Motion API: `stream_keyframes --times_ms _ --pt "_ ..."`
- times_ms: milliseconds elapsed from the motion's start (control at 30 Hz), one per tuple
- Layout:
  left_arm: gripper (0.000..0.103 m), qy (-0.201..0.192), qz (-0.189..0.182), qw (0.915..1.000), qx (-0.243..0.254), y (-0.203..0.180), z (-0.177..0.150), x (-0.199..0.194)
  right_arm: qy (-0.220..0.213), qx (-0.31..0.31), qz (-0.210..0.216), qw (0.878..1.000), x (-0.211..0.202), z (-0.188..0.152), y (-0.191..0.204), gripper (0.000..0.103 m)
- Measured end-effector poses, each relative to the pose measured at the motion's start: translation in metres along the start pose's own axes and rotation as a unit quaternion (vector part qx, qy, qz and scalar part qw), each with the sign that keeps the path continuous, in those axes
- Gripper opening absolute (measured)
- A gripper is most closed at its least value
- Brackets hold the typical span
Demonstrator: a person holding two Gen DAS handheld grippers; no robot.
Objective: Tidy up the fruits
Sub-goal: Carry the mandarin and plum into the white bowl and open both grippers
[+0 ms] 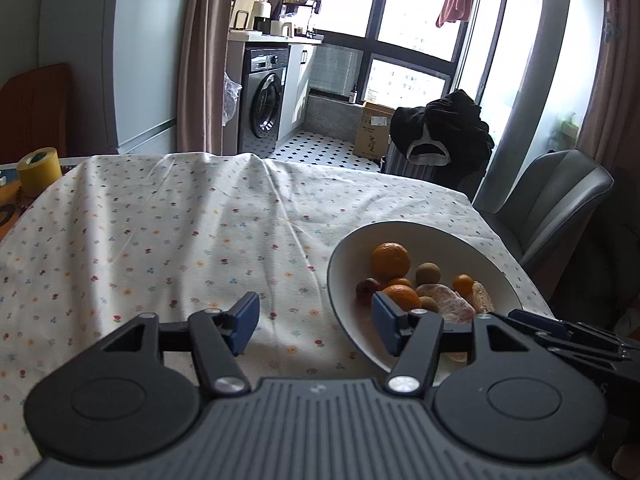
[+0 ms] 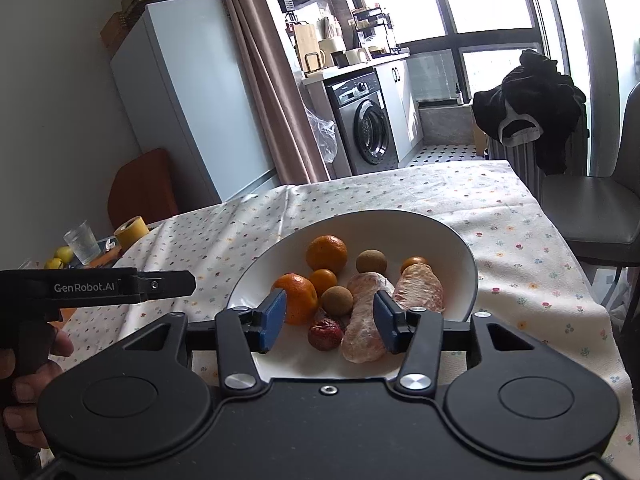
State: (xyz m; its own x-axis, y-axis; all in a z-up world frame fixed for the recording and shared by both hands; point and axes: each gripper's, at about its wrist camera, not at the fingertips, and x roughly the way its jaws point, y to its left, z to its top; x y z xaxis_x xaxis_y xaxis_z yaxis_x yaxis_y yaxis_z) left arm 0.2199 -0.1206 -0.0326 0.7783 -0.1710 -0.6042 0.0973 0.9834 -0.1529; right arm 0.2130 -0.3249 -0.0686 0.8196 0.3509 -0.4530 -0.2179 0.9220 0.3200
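A white bowl (image 2: 448, 236) (image 1: 352, 248) on the flowered tablecloth holds mixed fruit: large oranges (image 2: 326, 253) (image 1: 391, 259), small kumquats (image 2: 322, 281), brown round fruits (image 2: 371, 261), a red date (image 2: 325, 334) and peeled pomelo pieces (image 2: 366, 320) (image 1: 448, 300). My right gripper (image 2: 330, 320) is open just over the bowl's near rim, with the date and a pomelo piece between its pads but untouched. My left gripper (image 1: 316, 322) is open over the cloth at the bowl's left edge, holding nothing. In the right wrist view the left gripper (image 2: 164, 284) appears at the left, held by a hand.
A yellow tape roll (image 1: 38, 170) (image 2: 131, 230), a glass (image 2: 82, 242) and lemons (image 2: 60, 258) sit at the table's far left. A grey chair (image 1: 548, 200) stands right of the table, and a clothes-draped rack (image 1: 440, 136) behind it.
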Motion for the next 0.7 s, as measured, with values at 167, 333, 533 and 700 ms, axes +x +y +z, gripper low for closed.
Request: stream_keyframes --times_ms 167,333,533,700 --pt "0.075 -0.002 0.012 0.9999 -0.005 0.010 -0.002 -0.012 -0.001 -0.003 -0.001 1.000 -0.005 0.001 0.006 0.052" --pt "0.080 0.000 0.017 0.9998 -0.006 0.017 -0.006 -0.023 -0.002 -0.008 -0.003 1.000 -0.013 0.000 0.014 0.064" --pt "0.082 0.001 0.020 0.9998 -0.003 0.021 -0.014 -0.038 0.000 -0.010 -0.002 1.000 -0.023 -0.003 0.023 0.074" --pt "0.088 -0.008 0.024 0.9997 -0.002 0.024 -0.018 -0.052 -0.007 -0.017 -0.001 1.000 -0.035 -0.002 0.030 0.090"
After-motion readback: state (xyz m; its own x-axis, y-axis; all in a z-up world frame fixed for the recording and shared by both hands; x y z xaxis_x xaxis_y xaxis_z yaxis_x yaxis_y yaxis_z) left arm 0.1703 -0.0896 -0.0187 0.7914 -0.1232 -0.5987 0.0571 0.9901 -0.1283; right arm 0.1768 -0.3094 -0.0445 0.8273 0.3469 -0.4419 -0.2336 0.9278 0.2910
